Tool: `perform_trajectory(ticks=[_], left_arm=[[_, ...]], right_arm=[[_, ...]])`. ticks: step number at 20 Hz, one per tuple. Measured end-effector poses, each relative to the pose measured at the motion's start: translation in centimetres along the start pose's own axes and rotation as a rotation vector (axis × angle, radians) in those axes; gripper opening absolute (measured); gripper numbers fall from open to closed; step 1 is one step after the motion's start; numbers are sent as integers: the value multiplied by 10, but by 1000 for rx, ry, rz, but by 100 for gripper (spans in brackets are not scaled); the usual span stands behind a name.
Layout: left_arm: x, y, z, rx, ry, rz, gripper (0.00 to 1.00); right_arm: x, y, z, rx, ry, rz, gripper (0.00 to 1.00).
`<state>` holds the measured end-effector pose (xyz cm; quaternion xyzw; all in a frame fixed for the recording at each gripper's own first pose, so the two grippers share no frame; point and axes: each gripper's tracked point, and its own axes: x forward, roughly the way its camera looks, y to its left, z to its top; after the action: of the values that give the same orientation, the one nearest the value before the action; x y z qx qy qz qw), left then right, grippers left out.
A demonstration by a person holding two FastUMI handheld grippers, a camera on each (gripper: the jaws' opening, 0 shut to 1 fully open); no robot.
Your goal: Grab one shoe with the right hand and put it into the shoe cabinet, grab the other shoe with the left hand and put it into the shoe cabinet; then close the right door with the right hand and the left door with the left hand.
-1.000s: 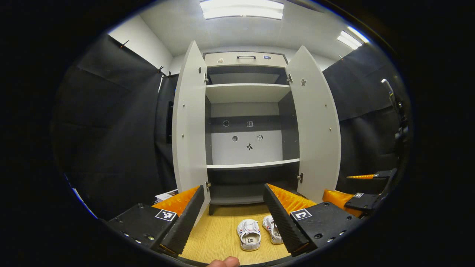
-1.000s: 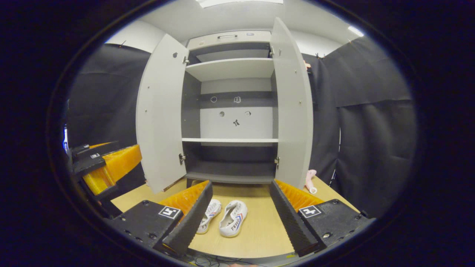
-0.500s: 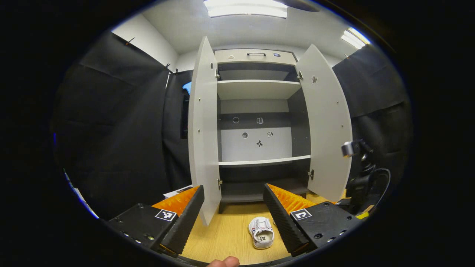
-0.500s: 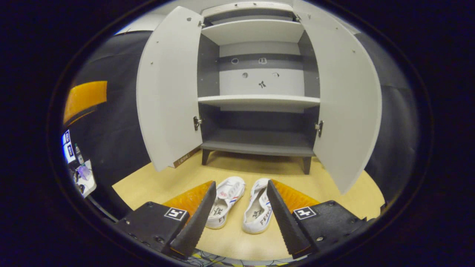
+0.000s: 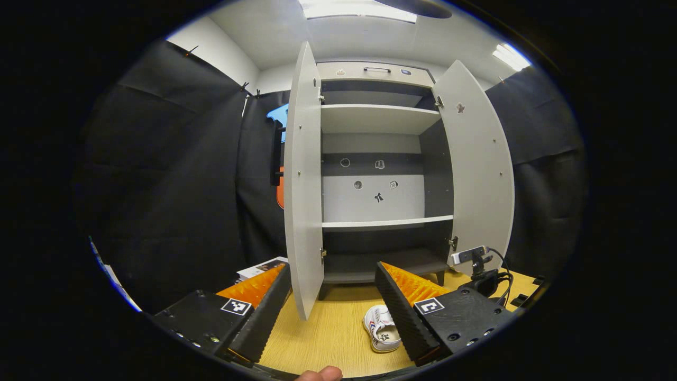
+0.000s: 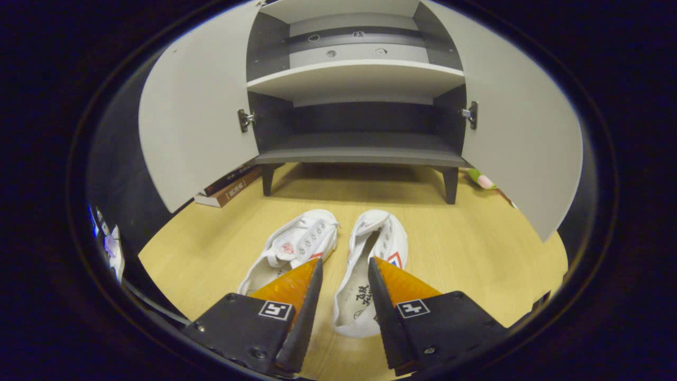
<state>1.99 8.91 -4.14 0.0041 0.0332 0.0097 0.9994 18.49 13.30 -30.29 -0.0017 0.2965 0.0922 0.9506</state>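
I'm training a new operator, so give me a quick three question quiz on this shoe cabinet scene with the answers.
1. True or false: both cabinet doors stand open.
2. Where are the two shoes: A on the floor, B on the bottom shelf, C on the middle shelf?
3. Which gripper is nearest the shoes?

Key:
1. True.
2. A, side by side on the wooden floor.
3. The right gripper, open, straddling the right-hand shoe. The left gripper is also open.
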Motion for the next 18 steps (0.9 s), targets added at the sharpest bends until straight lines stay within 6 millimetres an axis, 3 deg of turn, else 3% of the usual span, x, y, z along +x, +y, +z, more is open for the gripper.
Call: perform_trajectory(ticks=[2, 3, 4, 5, 6, 7, 9, 11, 12, 13, 15, 18], left_arm=[[2, 0, -3, 11, 4, 1, 96], [3, 0, -4, 19, 6, -1, 96], [4, 0, -6, 26, 8, -3, 96], [5, -1, -7, 30, 11, -5, 96], [6, -2, -9, 30, 20, -10, 96], [7, -3, -11, 26, 28, -14, 96], [8, -5, -12, 15, 34, -20, 96], [8, -7, -15, 13, 43, -27, 96], [8, -8, -17, 17, 49, -28, 96], [6, -8, -19, 22, 56, -27, 96], [3, -11, -23, 27, 70, -28, 96], [0, -15, -32, 32, 99, -34, 96]], right_arm=[[13, -5, -5, 27, 25, -3, 53], [19, -4, -5, 40, 32, -4, 44], [24, -4, -5, 46, 36, -3, 48], [29, -5, -5, 44, 40, -9, 45], [35, -5, -6, 40, 47, -12, 29], [41, -4, -8, 38, 54, -10, 38], [56, -2, -8, 41, 60, -6, 34], [67, -5, -6, 23, 58, -30, 25], [71, -5, -5, 18, 55, -40, 9], [75, -4, -5, 14, 49, -47, 6], [81, -6, -3, 1, 23, -52, 12], [82, -10, -1, -29, -15, -60, 7]])
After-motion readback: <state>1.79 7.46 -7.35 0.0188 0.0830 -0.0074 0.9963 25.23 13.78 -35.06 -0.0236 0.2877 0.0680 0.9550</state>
